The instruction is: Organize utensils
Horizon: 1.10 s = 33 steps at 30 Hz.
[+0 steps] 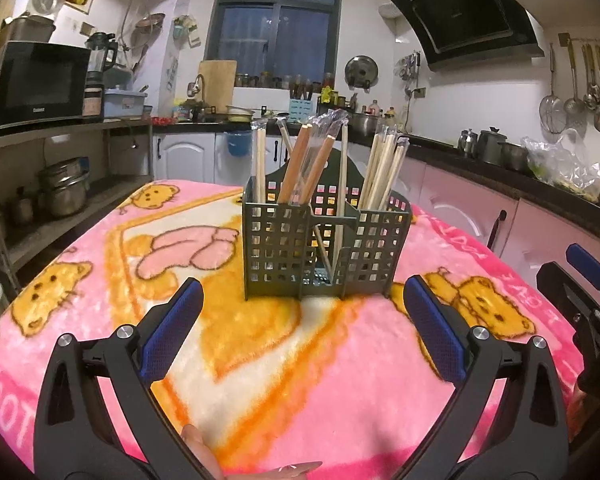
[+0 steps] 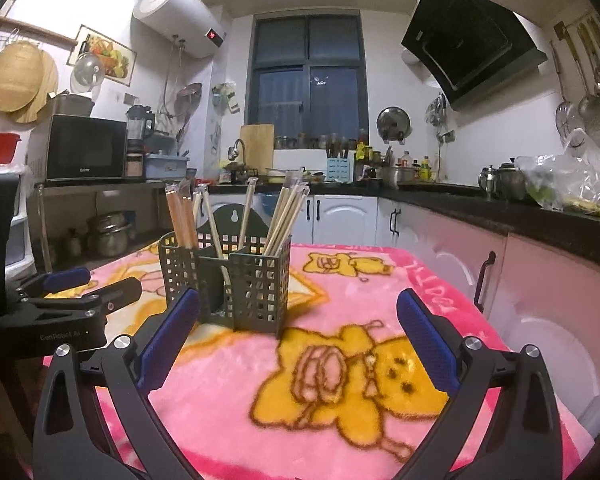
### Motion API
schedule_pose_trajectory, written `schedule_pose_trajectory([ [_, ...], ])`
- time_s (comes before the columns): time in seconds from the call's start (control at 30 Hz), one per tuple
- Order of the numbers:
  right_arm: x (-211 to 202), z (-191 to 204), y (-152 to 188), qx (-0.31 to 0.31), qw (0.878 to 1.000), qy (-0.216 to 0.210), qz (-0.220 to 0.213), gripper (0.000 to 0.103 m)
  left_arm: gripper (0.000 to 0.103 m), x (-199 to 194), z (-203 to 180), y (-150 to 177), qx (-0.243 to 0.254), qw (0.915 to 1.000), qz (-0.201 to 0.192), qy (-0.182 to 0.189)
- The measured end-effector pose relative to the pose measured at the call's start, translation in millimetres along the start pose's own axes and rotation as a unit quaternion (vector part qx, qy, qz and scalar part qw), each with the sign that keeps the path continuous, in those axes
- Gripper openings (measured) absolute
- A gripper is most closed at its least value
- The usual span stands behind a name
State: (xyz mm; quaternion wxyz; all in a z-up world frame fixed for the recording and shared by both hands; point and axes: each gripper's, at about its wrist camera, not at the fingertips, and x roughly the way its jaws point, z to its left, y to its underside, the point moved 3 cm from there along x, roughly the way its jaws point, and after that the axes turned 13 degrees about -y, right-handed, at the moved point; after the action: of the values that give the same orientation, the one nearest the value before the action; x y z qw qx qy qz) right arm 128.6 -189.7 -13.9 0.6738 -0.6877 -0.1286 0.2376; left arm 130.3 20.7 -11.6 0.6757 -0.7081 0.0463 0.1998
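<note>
On the pink blanket-covered surface [image 1: 340, 400] ahead, the caddy [image 1: 324, 248] stands upright so chopsticks [image 1: 380, 168] stay sorted by compartment; your left claw [image 1: 300, 320] and right claw [image 2: 296, 328] gape wide, holding nothing

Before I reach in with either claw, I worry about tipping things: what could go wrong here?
1. The caddy stands on a soft fleece blanket, so a sideways nudge could tip it.
2. The wrapped chopsticks lean at angles and stick out well above the rim; pulling one may drag its neighbours out.
3. The left claw and right claw, both open, sit close together and could collide.
</note>
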Motion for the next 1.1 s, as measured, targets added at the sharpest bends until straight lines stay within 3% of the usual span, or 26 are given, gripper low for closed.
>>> schedule_pose_trajectory([
  [1.1,0.2,0.0,2.1,0.007,1.0,-0.001,0.003,0.096,0.092,0.2,0.4,2.0,0.0,1.0,-0.002,-0.001],
])
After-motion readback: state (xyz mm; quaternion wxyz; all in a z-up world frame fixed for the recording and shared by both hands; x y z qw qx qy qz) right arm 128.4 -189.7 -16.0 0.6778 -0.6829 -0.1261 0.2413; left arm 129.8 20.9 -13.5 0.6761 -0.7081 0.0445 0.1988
